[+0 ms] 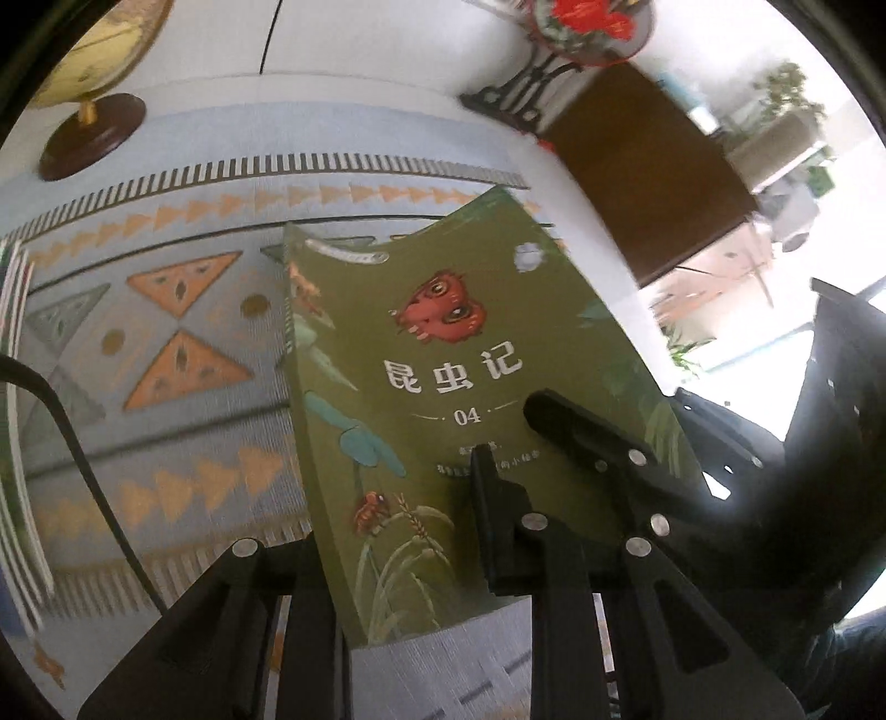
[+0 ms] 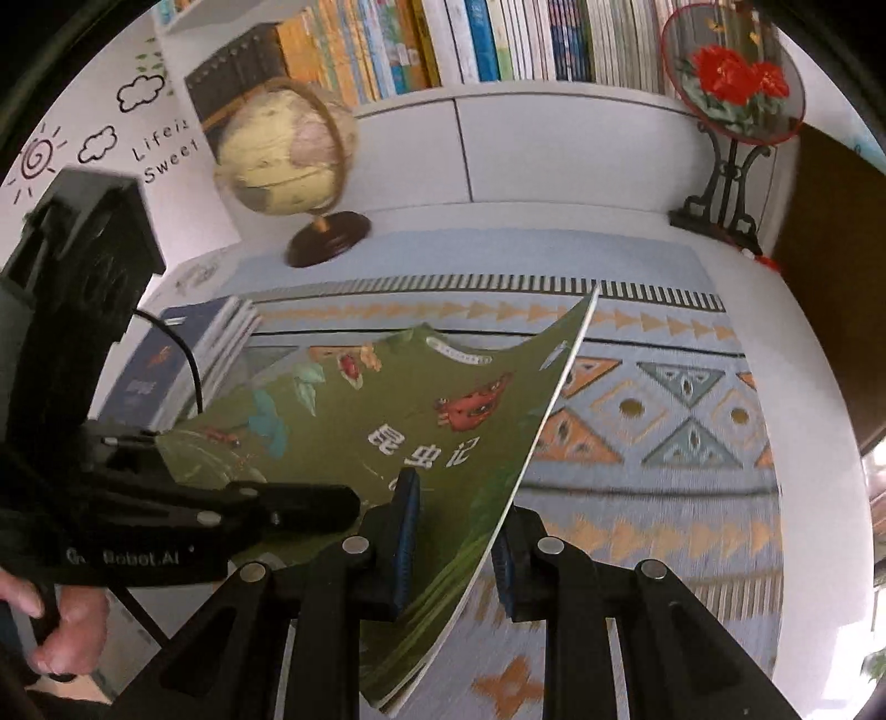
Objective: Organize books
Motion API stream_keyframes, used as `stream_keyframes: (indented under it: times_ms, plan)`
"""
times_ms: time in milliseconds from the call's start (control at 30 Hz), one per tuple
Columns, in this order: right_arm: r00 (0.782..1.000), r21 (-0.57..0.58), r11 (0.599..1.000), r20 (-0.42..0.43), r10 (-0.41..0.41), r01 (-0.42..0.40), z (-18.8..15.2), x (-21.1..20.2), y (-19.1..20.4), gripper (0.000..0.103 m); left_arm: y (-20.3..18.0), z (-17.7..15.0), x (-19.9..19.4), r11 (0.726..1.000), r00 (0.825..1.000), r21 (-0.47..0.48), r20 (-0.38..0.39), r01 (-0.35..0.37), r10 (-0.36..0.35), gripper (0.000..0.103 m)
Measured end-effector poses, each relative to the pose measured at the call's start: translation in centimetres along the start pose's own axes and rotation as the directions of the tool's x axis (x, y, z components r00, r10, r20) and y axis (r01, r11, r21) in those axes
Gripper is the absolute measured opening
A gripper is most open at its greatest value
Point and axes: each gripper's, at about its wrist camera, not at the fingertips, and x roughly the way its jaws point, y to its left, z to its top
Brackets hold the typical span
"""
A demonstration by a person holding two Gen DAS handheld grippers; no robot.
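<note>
Both the left tongs [image 1: 398, 526] and the right tongs [image 2: 454, 531] pinch the green book [image 2: 354, 421], lifted over the patterned counter [image 2: 664, 498] (a shelf [image 2: 498, 39] behind holds upright books).

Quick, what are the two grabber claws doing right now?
Left gripper: shut on the thin green paperback book.
Right gripper: shut on the same green book.

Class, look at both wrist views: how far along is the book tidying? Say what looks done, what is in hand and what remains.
Done: a stack of books already lies on the patterned mat, near the globe. In hand: the green book, lifted clear of the mat, pinched by both the left gripper and right gripper. Left: setting it down, presumably on that stack.
</note>
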Motion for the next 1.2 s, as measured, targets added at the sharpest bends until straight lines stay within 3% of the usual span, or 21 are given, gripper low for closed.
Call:
stream_keyframes:
  times_ms: [200, 333, 433, 667, 867, 1200]
  plan:
    - [0.999, -0.016, 1.0, 0.048, -0.003, 0.004, -1.8, -3.9, 2.5, 0.023, -1.3, -2.9, -4.3, 0.999, 0.995, 0.045, 0.095, 0.013, -0.017, 0.019]
    - [0.995, -0.042, 0.999, 0.103, 0.019, -0.015, -1.8, -6.9, 4.4, 0.023, -2.4, -4.3, -8.0, 0.998, 0.983, 0.057, 0.185, -0.015, 0.004, 0.019]
    - [0.987, -0.071, 0.996, 0.147, 0.062, -0.052, -1.4, -9.2, 5.9, 0.024, -2.9, -5.6, -11.5, 0.998, 0.963, 0.048, 0.267, -0.041, 0.027, 0.019]
    - [0.957, -0.19, 0.975, 0.241, 0.163, -0.118, -0.8, -13.7, 10.1, 0.025, -4.1, -9.6, -18.2, 0.994, 0.9, -0.018, 0.422, -0.109, 0.106, 0.019]
    - [0.934, -0.256, 0.953, 0.269, 0.233, -0.164, -0.6, -16.0, 13.8, 0.026, -4.3, -11.2, -21.7, 0.986, 0.855, -0.06, 0.49, -0.158, 0.167, 0.02]
    - [0.903, -0.223, 0.931, 0.259, 0.343, -0.29, 2.7, -13.7, 19.0, 0.026, 0.5, -10.8, -26.1, 0.976, 0.812, -0.088, 0.544, -0.198, 0.213, 0.02]
